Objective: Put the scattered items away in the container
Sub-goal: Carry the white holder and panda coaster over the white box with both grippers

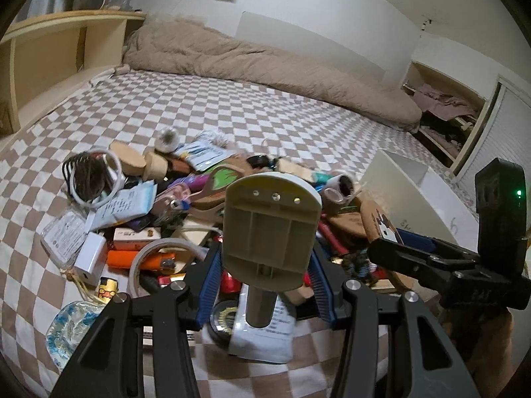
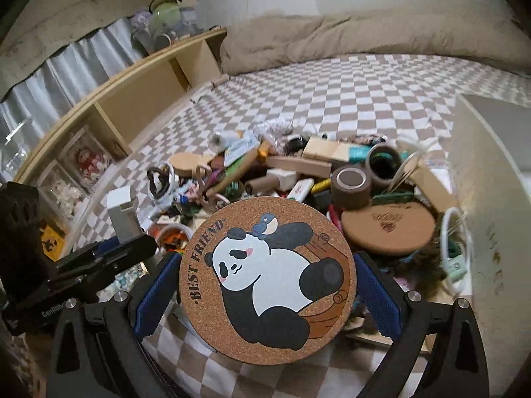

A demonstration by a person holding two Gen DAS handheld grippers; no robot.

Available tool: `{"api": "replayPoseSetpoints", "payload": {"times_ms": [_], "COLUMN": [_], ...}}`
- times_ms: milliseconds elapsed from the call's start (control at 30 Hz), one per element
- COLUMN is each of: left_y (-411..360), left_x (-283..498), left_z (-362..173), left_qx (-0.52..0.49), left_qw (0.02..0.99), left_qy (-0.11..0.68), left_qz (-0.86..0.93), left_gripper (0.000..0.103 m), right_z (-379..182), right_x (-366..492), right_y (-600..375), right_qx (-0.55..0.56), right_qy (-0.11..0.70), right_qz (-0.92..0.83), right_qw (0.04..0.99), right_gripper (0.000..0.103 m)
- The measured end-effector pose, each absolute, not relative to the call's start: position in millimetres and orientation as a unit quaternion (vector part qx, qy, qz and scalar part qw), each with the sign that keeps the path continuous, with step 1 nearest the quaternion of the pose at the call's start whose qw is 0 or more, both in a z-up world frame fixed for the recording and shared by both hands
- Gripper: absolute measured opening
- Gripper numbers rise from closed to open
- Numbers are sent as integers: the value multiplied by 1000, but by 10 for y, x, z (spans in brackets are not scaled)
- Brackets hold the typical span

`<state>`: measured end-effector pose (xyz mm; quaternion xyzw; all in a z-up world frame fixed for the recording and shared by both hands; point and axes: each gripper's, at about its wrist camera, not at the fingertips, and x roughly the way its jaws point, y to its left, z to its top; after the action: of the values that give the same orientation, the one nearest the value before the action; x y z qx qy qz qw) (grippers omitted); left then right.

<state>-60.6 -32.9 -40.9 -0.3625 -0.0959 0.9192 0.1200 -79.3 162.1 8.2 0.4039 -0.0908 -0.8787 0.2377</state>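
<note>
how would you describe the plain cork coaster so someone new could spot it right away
On the checkered bed, look at the right end of the clutter pile, just beside the white container. The plain cork coaster lies flat there, below a brown tape roll. Unlike the panda coaster in the right tool, it bears only a faint central stamp.

The cork coaster between the right claw's pads reads "BEST FRIEND"; "GenRobo", cut off, marks the other claw's black body to its left.

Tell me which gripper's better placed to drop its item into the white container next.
Right, probably. The right gripper grips the panda coaster with the white container directly beside it. The left gripper, gripping the beige brush, has that gripper in between.
</note>
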Motion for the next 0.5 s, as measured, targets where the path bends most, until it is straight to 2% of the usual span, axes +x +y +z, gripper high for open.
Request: {"api": "replayPoseSetpoints", "payload": {"times_ms": [500], "left_y": [38], "left_x": [-373], "left_z": [108], "left_qx": [-317], "left_qw": [142], "left_qy": [-71], "left_qz": [935], "left_gripper": [50], "right_z": [556], "right_x": [-472], "right_y": [2015], "right_qx": [352], "right_qy": [-97], "right_qz": [-905], "right_qw": [217], "right_gripper": [100]}}
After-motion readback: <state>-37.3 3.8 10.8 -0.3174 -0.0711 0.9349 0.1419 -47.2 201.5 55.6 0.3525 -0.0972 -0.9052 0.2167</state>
